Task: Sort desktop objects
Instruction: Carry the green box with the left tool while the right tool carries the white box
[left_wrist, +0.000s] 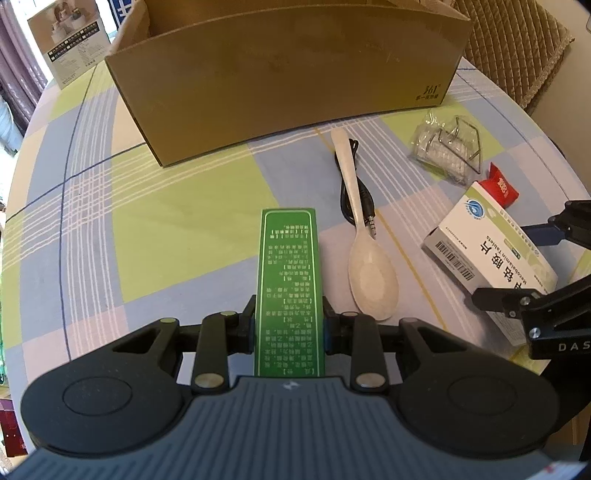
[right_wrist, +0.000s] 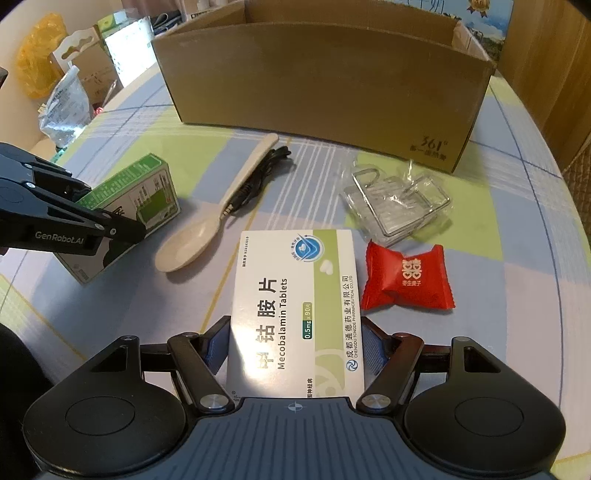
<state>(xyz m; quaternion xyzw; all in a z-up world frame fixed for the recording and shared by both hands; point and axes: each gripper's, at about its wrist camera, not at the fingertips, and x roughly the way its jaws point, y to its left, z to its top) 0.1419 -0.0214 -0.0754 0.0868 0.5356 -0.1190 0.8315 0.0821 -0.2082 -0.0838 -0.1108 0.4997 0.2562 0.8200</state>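
Green cardboard carton (left_wrist: 289, 280) is pinched on the tablecloth by the left gripper (left_wrist: 289, 325); right gripper (right_wrist: 293, 347) squeezes the white Mecobalamin tablet box (right_wrist: 295, 310). Both grips sit near the ends, so either might tip mid-lift toward the brown cardboard box (right_wrist: 325, 88).

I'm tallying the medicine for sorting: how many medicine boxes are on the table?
2. The green box is between the left gripper's fingers; the white Mecobalamin box is between the right gripper's. The cardboard box's inside is hidden.

Two medicine boxes (right_wrist: 295, 306), one spoon (right_wrist: 207, 221), cable (right_wrist: 258, 177), candy (right_wrist: 406, 277), cardboard box (right_wrist: 325, 85).
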